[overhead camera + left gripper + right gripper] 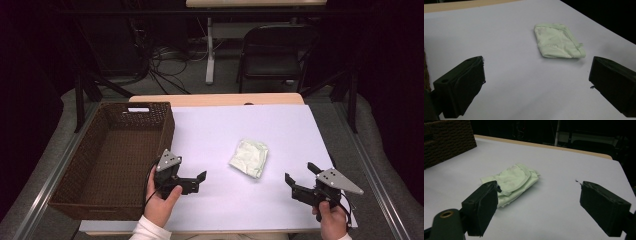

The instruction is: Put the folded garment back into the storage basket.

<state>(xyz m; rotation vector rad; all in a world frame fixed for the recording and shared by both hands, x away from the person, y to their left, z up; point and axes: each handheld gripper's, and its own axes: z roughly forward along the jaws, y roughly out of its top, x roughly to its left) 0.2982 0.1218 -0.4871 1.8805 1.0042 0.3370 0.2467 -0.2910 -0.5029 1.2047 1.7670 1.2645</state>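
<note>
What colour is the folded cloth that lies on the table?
The folded cloth is pale green; the left gripper view shows it best.

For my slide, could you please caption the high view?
Two open grippers flank a folded pale-green cloth beside a wicker basket.

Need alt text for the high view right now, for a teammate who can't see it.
A folded pale green cloth lies on a white table between two open hand-held grippers, the left hand-held gripper and the right hand-held gripper. A brown wicker basket stands at the left edge.
</note>
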